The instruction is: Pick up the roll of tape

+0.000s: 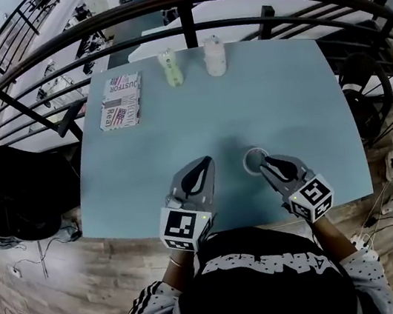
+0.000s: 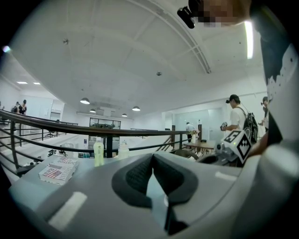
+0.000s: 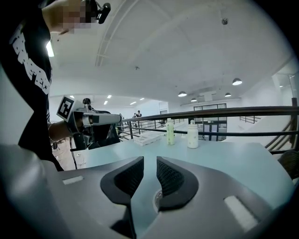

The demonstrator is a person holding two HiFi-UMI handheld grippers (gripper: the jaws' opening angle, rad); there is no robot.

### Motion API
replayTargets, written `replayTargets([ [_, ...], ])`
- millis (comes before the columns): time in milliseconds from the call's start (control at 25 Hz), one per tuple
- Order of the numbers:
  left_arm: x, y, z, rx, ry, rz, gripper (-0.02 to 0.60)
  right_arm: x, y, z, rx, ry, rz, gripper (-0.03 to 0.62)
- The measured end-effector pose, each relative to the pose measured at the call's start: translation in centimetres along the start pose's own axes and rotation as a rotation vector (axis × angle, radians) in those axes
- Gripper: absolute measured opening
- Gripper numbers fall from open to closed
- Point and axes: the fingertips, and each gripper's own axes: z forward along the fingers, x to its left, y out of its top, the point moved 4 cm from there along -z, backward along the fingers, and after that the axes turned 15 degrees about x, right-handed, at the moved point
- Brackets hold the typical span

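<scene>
The roll of tape (image 1: 255,159), a small pale ring, lies flat on the light blue table (image 1: 146,169) near its front edge. My right gripper (image 1: 266,166) sits just behind the roll, low over the table, with its jaws open. In the right gripper view the roll of tape (image 3: 156,198) shows as a pale arc low in the gap, mostly hidden under the right-hand pad, and the right gripper (image 3: 150,161) does not press on it. My left gripper (image 1: 205,161) rests to the left of the roll and holds nothing. The left gripper (image 2: 152,156) has its tips meeting.
Two pale bottles (image 1: 172,68) (image 1: 215,57) stand at the table's far edge, with a printed box (image 1: 120,101) at the far left corner. A dark railing (image 1: 184,0) curves behind the table. A black chair (image 1: 6,186) stands to the left.
</scene>
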Motion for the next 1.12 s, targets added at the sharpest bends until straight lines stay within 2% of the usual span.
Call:
replayTargets([
  [320,1.8,-0.7,0.6,0.008,0.006,-0.012,0.000,-0.3,-1.3,3.3,0.065,0.023,-0.010,0.099],
  [680,2.6,-1.3,1.0,0.007,0.011,-0.027,0.000,-0.1,-4.2,5.9,0.192,0.055,-0.039,0.147],
  [1120,3.8,-2.3,1.0,0.028,0.030,-0.057,0.000,-0.2,-6.8,8.9,0.362,0.054,-0.181,0.166],
])
